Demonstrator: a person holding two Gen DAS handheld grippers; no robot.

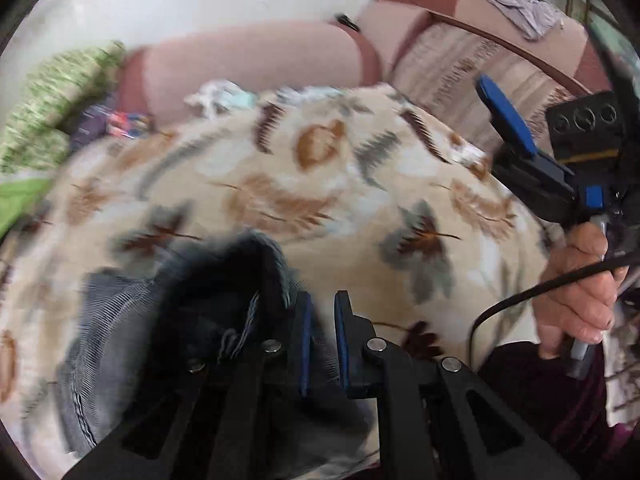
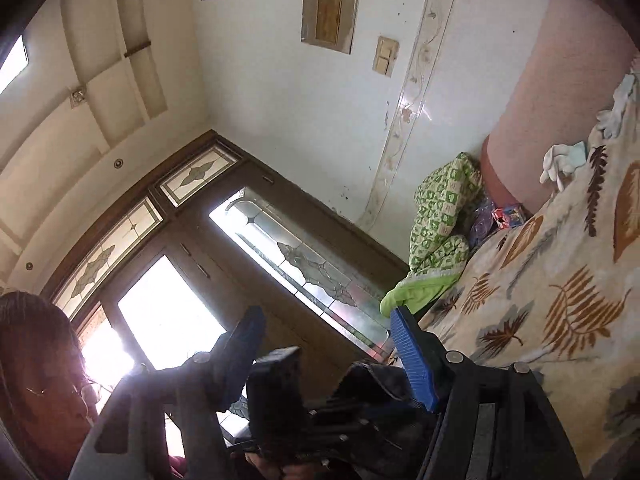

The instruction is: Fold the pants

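The dark blue-grey pants (image 1: 176, 312) lie bunched on the leaf-patterned blanket (image 1: 320, 184), low and left in the left wrist view. My left gripper (image 1: 320, 332) hangs just right of the bunch, jaws a narrow gap apart with nothing between them; cloth touches the outside of the left finger. My right gripper (image 2: 328, 344) is open and empty, raised and tilted toward the wall and window. It also shows at the right of the left wrist view (image 1: 516, 128), held above the blanket's right side. The view is blurred by motion.
A pink bolster (image 1: 248, 64) and sofa back (image 1: 460, 52) border the blanket at the far side. A green patterned quilt (image 2: 440, 216) lies at the blanket's end. Small white cloths (image 2: 560, 160) sit by the bolster. A grey garment (image 1: 520, 8) lies on the sofa back.
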